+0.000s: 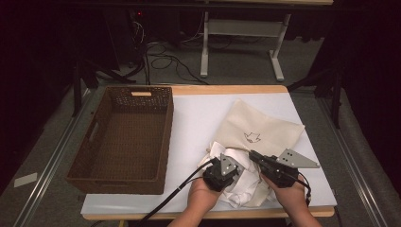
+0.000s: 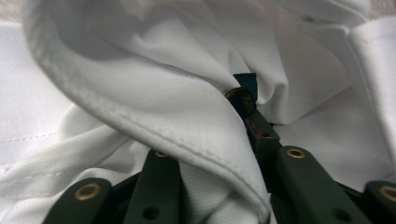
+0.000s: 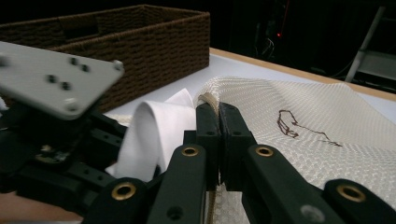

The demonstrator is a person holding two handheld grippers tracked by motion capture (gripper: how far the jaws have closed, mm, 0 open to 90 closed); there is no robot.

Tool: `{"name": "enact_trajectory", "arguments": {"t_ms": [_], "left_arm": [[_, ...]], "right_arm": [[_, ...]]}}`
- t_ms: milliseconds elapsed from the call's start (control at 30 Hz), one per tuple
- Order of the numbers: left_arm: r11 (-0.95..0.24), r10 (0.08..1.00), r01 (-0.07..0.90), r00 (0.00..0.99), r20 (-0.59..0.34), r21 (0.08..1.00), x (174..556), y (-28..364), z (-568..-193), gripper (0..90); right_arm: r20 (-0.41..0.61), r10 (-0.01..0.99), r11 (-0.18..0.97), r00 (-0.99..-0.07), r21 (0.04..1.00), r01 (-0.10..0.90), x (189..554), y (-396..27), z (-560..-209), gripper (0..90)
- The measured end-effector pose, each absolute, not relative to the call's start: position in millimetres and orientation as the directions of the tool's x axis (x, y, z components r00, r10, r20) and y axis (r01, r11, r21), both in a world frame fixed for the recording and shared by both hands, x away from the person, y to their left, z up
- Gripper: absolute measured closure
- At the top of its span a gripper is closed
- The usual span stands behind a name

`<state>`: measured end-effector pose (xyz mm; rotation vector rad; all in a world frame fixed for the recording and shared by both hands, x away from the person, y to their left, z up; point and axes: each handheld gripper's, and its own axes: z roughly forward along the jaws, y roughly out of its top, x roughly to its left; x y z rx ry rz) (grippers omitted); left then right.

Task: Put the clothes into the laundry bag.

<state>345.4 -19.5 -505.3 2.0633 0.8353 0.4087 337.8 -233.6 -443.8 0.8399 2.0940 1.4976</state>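
A cream cloth bag with a small dark drawing lies on the white table top, its mouth toward the person. A crumpled white cloth sits at that mouth, between the two hands. My right gripper is shut on the bag's corded rim, with both jaws pressed together around it. My left gripper is buried in the white cloth. A thick hemmed fold runs between its jaws and hides the left fingertip. The left gripper's grey plate sits close beside the right jaws.
A brown wicker basket with nothing in it stands at the table's left, seen behind the left gripper in the right gripper view. The white table top lies bare between basket and bag. Table legs and cables stand on the floor beyond.
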Motion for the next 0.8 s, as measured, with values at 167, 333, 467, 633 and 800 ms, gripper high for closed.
{"name": "enact_trajectory", "arguments": {"t_ms": [167,333,467,633,800], "left_arm": [[-0.333,0.675,0.403,0.733,-0.082,0.852,339.0,-8.8,-498.5,49.5],[-0.267,0.693,0.387,0.714,-0.103,0.883,322.9,2.2,-490.1,26.5],[-0.233,0.721,0.37,0.686,-0.095,0.899,315.8,11.3,-485.6,21.0],[-0.141,0.737,0.305,0.667,-0.106,0.942,315.2,21.0,-475.0,55.2],[-0.188,0.738,0.293,0.672,-0.062,0.938,324.4,5.6,-475.3,81.6]], "right_arm": [[-0.027,0.695,0.263,-0.718,0.94,0.219,337.8,-232.5,-446.1,89.6],[-0.03,0.698,0.273,-0.716,0.935,0.227,339.0,-233.6,-449.2,89.5],[-0.042,0.698,0.281,-0.715,0.934,0.22,337.8,-232.9,-449.3,89.5],[-0.044,0.7,0.285,-0.713,0.932,0.223,337.6,-233.3,-449.4,89.5],[-0.037,0.704,0.282,-0.709,0.931,0.232,338.3,-232.9,-449.8,89.5]]}}
